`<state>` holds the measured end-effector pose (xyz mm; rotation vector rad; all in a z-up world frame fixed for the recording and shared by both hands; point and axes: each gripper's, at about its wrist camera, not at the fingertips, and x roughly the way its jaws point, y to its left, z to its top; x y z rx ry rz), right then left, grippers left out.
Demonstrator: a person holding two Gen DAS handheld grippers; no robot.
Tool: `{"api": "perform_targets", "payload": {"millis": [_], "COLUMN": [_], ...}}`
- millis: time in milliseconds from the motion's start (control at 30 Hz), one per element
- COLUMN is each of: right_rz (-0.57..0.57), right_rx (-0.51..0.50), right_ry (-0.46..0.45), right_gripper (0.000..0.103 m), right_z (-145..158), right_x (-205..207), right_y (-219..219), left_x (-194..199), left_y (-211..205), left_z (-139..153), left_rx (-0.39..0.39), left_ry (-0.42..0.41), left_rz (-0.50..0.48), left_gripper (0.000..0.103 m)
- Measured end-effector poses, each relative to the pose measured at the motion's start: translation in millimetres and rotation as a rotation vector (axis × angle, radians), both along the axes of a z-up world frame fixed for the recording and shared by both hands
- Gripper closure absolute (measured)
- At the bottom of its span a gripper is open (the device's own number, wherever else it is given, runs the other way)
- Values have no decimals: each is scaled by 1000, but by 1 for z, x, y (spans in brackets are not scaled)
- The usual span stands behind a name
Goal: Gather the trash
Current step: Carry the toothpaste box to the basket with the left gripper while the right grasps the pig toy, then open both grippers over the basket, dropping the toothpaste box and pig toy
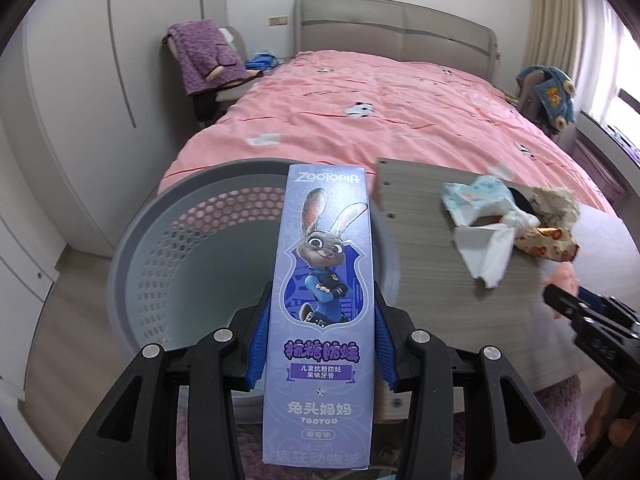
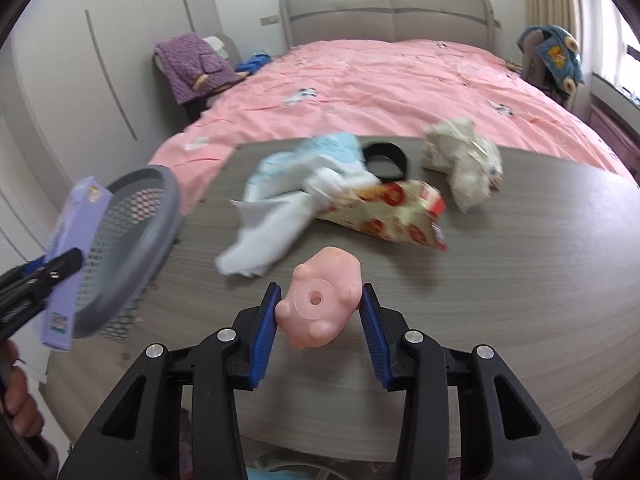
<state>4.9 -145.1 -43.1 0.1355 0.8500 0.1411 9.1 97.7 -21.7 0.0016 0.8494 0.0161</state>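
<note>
My left gripper [image 1: 320,312] is shut on a purple Zootopia toothpaste box [image 1: 320,300] and holds it over the open mouth of a grey perforated bin [image 1: 176,248]. The box [image 2: 76,232] and the bin [image 2: 132,240] also show at the left of the right wrist view. My right gripper [image 2: 318,312] is shut on a pink rubber pig toy [image 2: 320,304] above the wooden table [image 2: 500,280]. On the table lie a white tissue [image 2: 264,232], a blue-and-white wrapper [image 2: 316,156], a yellow-red snack bag [image 2: 392,212] and a crumpled cream wrapper [image 2: 464,164].
A black ring-shaped object [image 2: 386,164] lies among the trash. A bed with a pink cover [image 1: 360,112] stands behind the table. A chair with purple clothes [image 1: 204,56] is at the far left, white wardrobes [image 1: 80,100] on the left wall.
</note>
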Motion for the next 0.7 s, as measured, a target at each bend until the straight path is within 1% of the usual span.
{"api": "perform_targets", "payload": {"millis": [167,367,533,700], "right_rz": [92,211,284,341], "right_rx": [24,70,72,79], "right_ry": [-28,-25,-25,-16], "right_gripper": [63,63,63,63], "right_z": [18,26,29,26], "right_x": [10,33,48,58], "right_y": [33,78,109,134], "left_x": [3,9,16,24], "left_y": [28,57,77,87], "left_z": [3,4,0,-5], "left_rx": [12,11,0,-2], "left_ry": [-9,-19,-10,6], "left_rz": [69,143,179,186], "left_gripper": [60,60,60,60]}}
